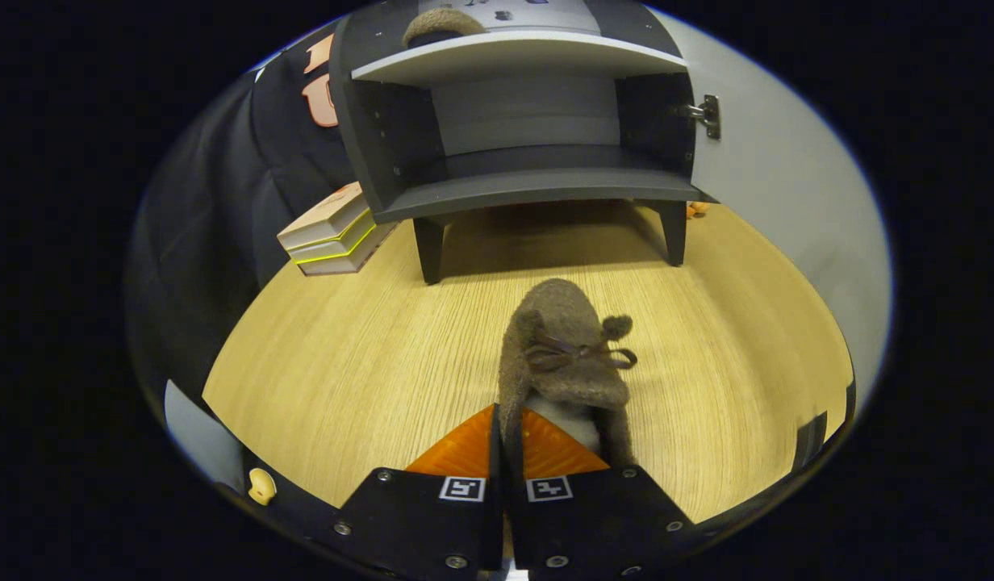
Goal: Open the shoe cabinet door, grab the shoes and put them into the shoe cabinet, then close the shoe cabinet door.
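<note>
Fingers [507, 440] clamped together on the near edge of a brown felt shoe [565, 347], bow on top, raised over the wooden worktop [344, 379]; shoe cabinet [537, 190] far ahead on dark legs, door [775, 169] swung open at right, lower shelf bare, second brown shoe [442, 24] on upper shelf; stacked boxes [332, 234] just left of cabinet; open worktop between shoe and cabinet.

I hold my gripper [507, 432] low and level, its fingers nearly together, pinching the slipper's [563, 355] near edge.
</note>
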A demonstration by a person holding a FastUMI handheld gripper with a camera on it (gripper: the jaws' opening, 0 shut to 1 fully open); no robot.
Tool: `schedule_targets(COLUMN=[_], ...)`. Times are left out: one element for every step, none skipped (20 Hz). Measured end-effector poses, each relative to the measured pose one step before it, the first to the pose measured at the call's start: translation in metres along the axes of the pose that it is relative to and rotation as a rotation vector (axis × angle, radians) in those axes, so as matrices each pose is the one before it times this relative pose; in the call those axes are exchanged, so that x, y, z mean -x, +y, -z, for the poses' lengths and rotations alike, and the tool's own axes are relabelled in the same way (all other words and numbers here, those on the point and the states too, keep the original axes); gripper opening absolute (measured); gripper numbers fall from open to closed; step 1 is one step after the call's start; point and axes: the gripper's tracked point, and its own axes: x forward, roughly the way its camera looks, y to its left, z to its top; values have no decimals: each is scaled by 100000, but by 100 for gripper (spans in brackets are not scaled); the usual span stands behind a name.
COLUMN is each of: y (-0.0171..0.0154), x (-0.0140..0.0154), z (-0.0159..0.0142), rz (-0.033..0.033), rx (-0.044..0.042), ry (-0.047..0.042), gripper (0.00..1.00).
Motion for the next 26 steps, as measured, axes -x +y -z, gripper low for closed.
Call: schedule_targets(y=[-98,-96,-96,-93,27,193,116,65,-4,10,141,187,232,27,-133,-79,345,235,201,9,2,-151,-189,-296,-199,-202], x=[827,715,697,743,786,665,671,598,603,660,560,474,527,360,356,338,304,348,106,125,104,-69,-107,-80,-258,-363], z=[-386,-283,-307,-358,-550,-631,-687,-763,-788,-910,-898,-910,-959,-1001,-750,-932,-806,-1123,-1019,-1235,-1311,-1419,-1194,-1189,-1192,-1169], rz=[512,724,991,838,529,142,206,432,677,648,277,-261,-170,533,1044,751,-343,-711,-890,-484,37,166,626,378,516,283], rx=[-1175,-630,143,251,-242,-425,152,596,999,1092,517,-127,63,293,1501,493,-7,-518,-620,-422,293,864,1313,1454,1153,721], ry=[-706,-403,-632,-702,-1074,-1217,-1224,-1355,-1396,-1624,-1132,-851,-1307,-1136,-576,-798,-672,-1288,-1448,-1483,-2036,-2026,-1653,-1243,-1532,-1238], gripper=[5,5,5,5,5,5,5,5,5,5,5,5,5,5,5,4,5,5,5,5,4,5,5,5,5,5])
